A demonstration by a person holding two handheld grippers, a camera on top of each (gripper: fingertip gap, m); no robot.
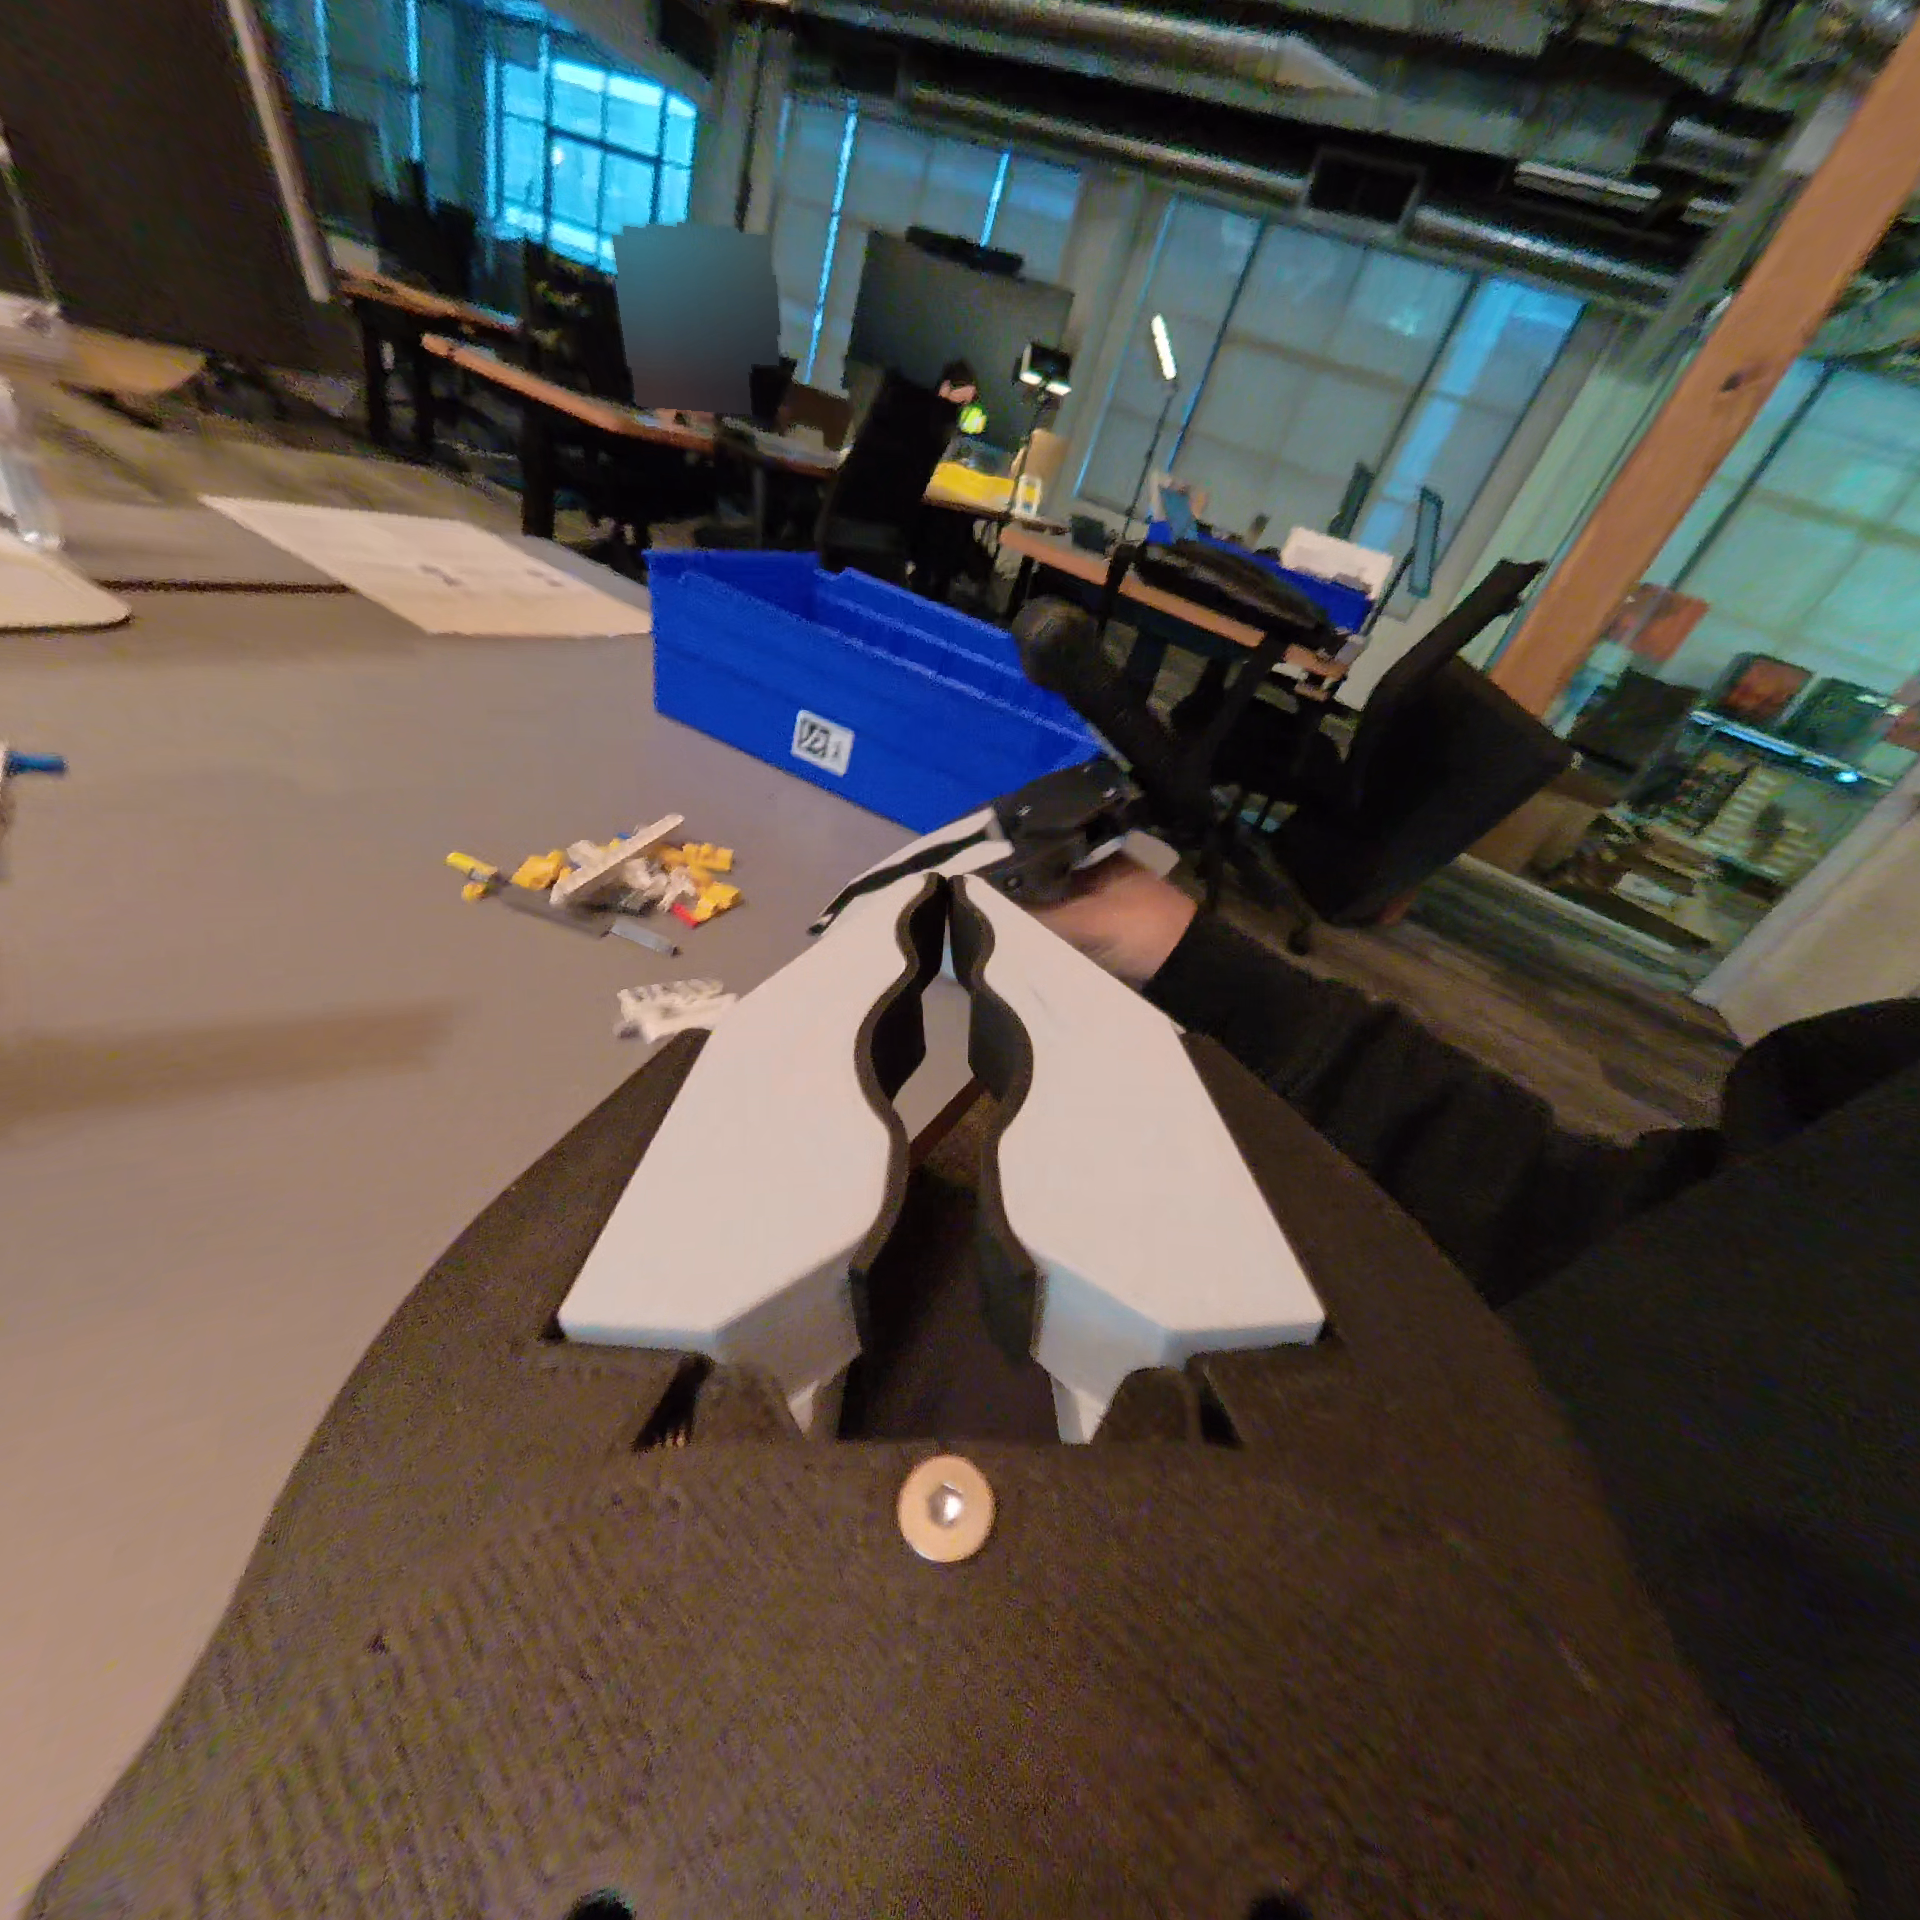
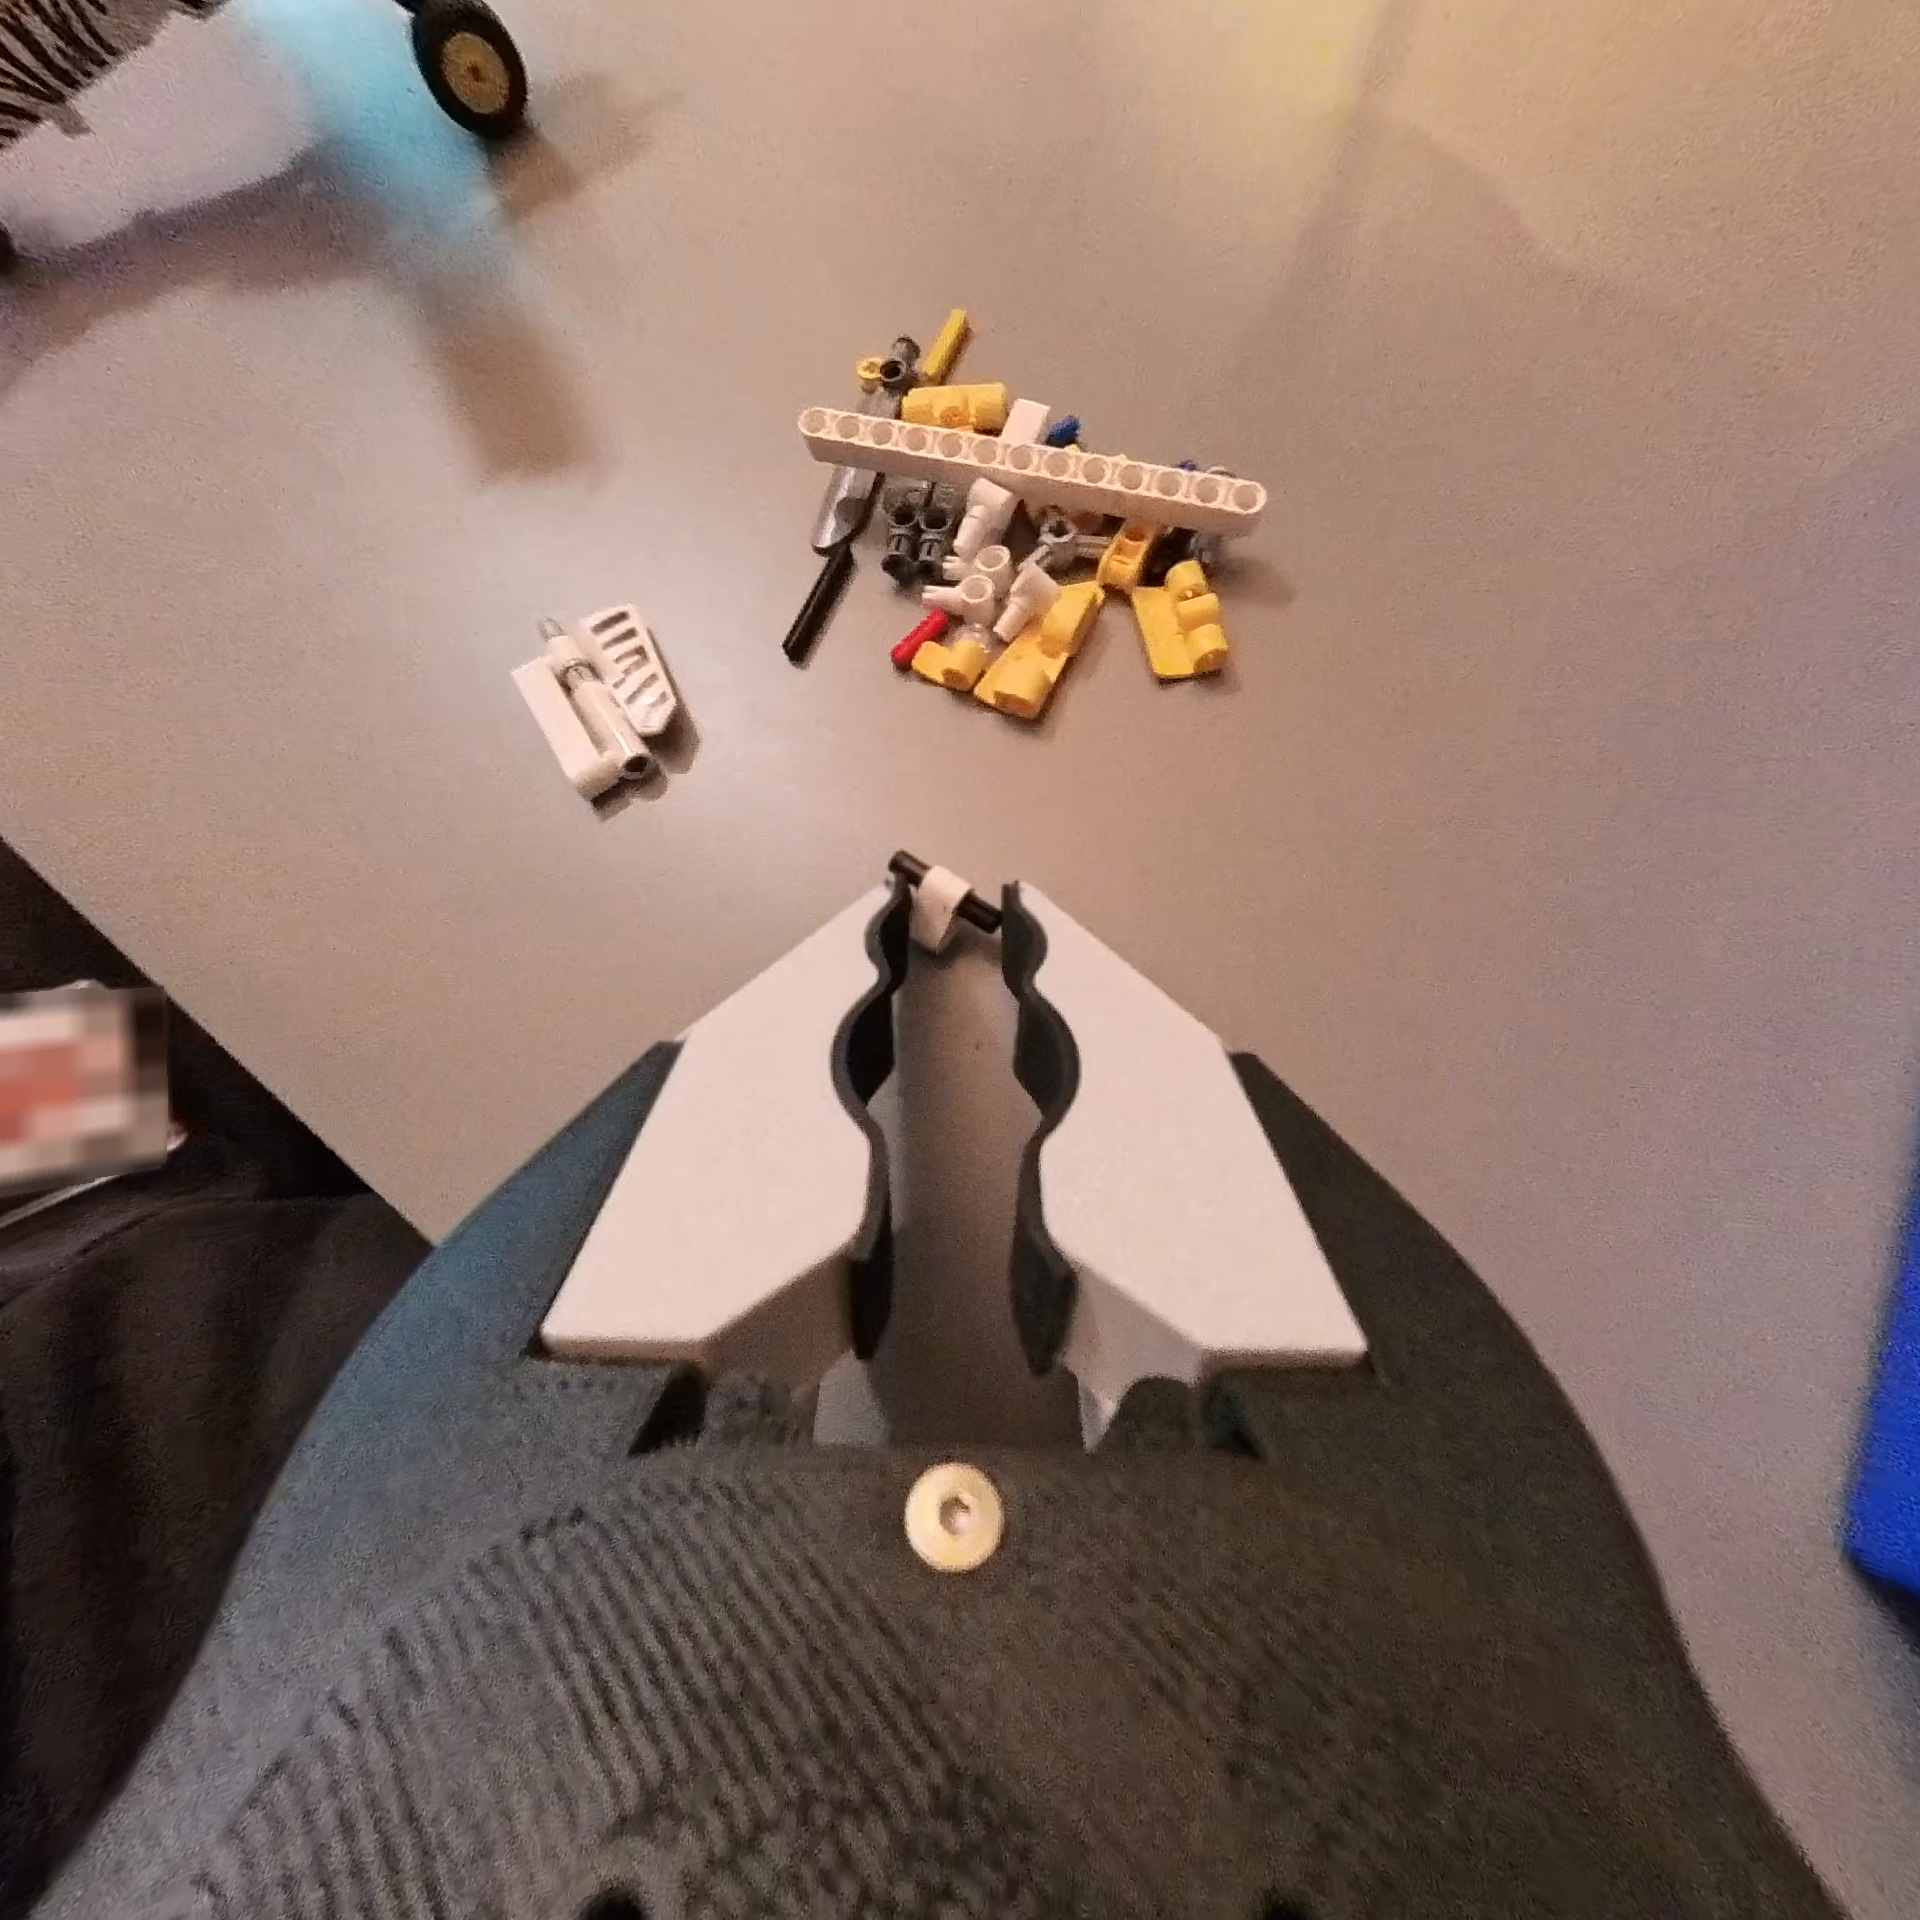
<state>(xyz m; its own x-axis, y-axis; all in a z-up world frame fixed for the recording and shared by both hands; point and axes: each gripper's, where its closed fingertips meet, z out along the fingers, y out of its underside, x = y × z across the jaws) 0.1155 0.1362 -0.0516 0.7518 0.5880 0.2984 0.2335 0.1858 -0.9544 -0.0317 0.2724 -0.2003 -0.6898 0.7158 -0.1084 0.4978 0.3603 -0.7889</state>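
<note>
My right gripper (image 2: 948, 902) is shut on a small white connector with a black pin through it (image 2: 940, 906); the pin spans the gap between the two pads, above the grey table (image 2: 1455, 727). A pile of yellow, white and grey building pieces (image 2: 1039, 540) with a long white holed beam (image 2: 1039, 465) lies ahead of it. A small white assembly (image 2: 603, 707) lies to the left. My left gripper (image 1: 948, 885) is shut, its tips together with nothing between them. The pile (image 1: 613, 873) and the white assembly (image 1: 670, 1006) lie to its left. The right gripper (image 1: 1049, 831), held by a hand, shows just behind its tips.
A blue bin (image 1: 831, 665) stands on the table beyond the pile; its edge shows in the right wrist view (image 2: 1886, 1455). A black wheel with a yellow hub (image 2: 473, 68) is at the top left. A paper sheet (image 1: 436, 566) lies farther back. Desks and chairs stand beyond the table edge. Across from one pair of fingers to the other is roughly 25 cm.
</note>
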